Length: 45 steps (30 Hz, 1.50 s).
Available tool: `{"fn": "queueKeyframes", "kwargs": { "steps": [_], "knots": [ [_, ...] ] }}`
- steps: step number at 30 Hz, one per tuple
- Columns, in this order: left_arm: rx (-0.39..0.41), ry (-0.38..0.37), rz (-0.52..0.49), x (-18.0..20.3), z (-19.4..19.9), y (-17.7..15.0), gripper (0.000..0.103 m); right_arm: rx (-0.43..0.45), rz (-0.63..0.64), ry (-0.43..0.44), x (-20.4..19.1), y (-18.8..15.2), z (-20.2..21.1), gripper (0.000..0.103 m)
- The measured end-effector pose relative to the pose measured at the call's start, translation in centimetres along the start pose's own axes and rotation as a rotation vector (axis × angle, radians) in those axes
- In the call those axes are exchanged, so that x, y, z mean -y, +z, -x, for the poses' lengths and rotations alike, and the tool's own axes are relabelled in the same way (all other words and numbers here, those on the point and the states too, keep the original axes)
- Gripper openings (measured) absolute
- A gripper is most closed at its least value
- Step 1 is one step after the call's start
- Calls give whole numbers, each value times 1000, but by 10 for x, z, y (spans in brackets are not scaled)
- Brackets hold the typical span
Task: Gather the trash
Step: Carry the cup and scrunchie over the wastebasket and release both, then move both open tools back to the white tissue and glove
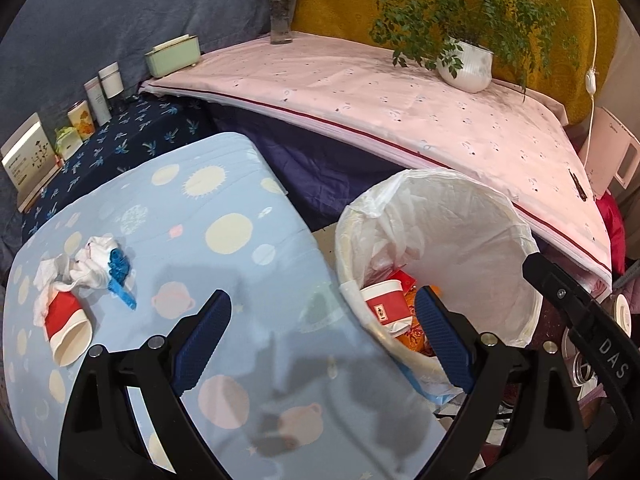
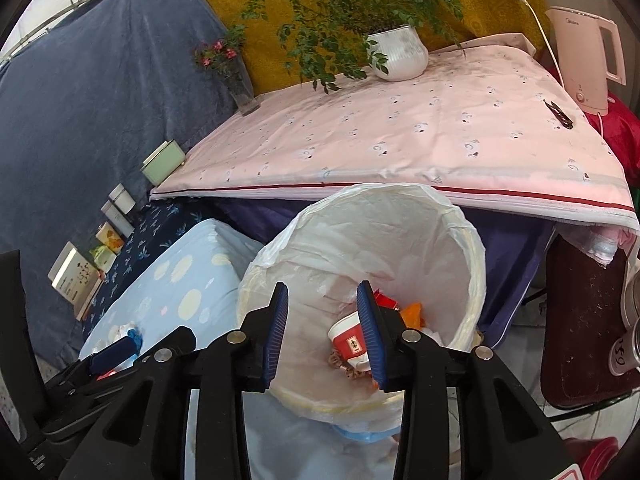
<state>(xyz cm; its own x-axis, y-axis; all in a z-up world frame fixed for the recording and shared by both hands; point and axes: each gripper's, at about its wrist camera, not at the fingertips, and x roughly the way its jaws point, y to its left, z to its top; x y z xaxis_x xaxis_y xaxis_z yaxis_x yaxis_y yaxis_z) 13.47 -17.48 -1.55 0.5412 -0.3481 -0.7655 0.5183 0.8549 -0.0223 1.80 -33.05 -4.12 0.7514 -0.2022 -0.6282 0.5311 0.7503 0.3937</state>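
The left gripper point(image 1: 320, 320) hangs over the near right edge of the blue surface point(image 1: 240, 264), its jaws released wide and grasping nothing. The right gripper point(image 2: 322, 332) is above the bin point(image 2: 472, 248), just right of the surface, and its jaws are also released and empty.

Inside the bin, which has a white bag as lining, lies a red and white paper cup point(image 2: 346, 340) on its side, on top of orange wrappers point(image 2: 412, 312). More trash is on the left part of the surface: a second red paper cup point(image 1: 66, 324) lying on its side, crumpled white tissues point(image 1: 80, 268) touching it, and a blue piece point(image 1: 120, 276) just beside the tissues.

Farther away a higher surface with a pink cloth point(image 2: 400, 136) carries a potted plant point(image 2: 400, 52), a vase with flowers point(image 2: 240, 84) and a pink kettle point(image 2: 588, 52) at the far right. Small boxes point(image 1: 80, 120) stand at the far left.
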Motion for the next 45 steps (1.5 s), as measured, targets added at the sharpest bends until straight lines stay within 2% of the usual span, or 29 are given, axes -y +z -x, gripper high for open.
{"fn": "queueKeyframes", "kwargs": {
  "steps": [4,21,45],
  "knots": [
    [4,16,25,-15,7,-5,89,0,24,12,-16,-4,3,42],
    [27,99,164,-97,39,-27,89,-26,131,82,-91,-26,9,48],
    [19,220,379,-232,61,-69,89,-119,314,192,-207,-77,-7,48]
  ]
}}
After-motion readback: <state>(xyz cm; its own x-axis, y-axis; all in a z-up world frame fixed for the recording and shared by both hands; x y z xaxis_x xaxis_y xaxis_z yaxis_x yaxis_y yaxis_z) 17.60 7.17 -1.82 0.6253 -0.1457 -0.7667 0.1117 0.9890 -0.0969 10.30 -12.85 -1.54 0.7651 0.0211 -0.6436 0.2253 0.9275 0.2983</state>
